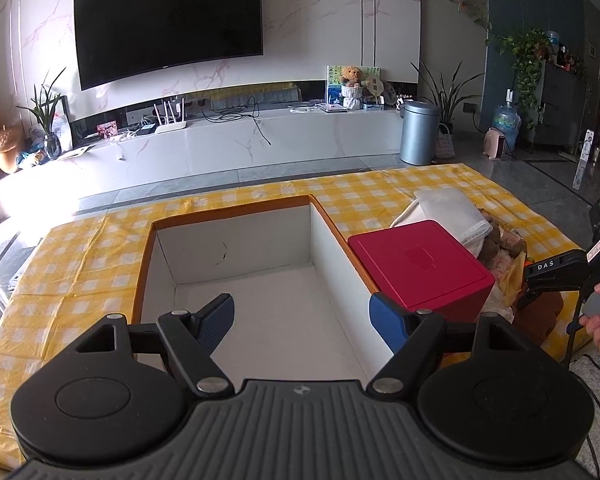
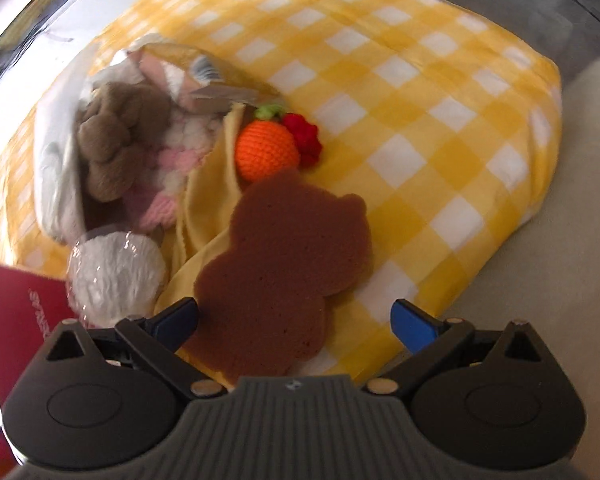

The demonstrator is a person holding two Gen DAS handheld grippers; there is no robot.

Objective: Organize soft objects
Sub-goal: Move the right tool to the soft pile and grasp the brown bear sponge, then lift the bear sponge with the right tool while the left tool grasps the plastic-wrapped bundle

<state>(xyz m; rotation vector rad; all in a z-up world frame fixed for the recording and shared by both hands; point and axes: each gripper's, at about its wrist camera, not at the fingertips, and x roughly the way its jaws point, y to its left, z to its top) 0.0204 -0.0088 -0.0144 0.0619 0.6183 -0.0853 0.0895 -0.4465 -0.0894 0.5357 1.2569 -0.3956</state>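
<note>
My left gripper hangs open over a large white box with an orange rim; nothing lies inside it. A red box stands against its right side. In the right wrist view my right gripper is open above a brown bear-shaped sponge, which lies flat between the fingers. Beyond it sit a knitted orange fruit, a red knitted piece, a yellow cloth, a brown plush, pink and white yarn and a wrapped white ball.
A yellow checked cloth covers the table. A folded white cloth lies behind the red box. The right gripper's handle and a hand show at the right edge. The table edge falls away at right.
</note>
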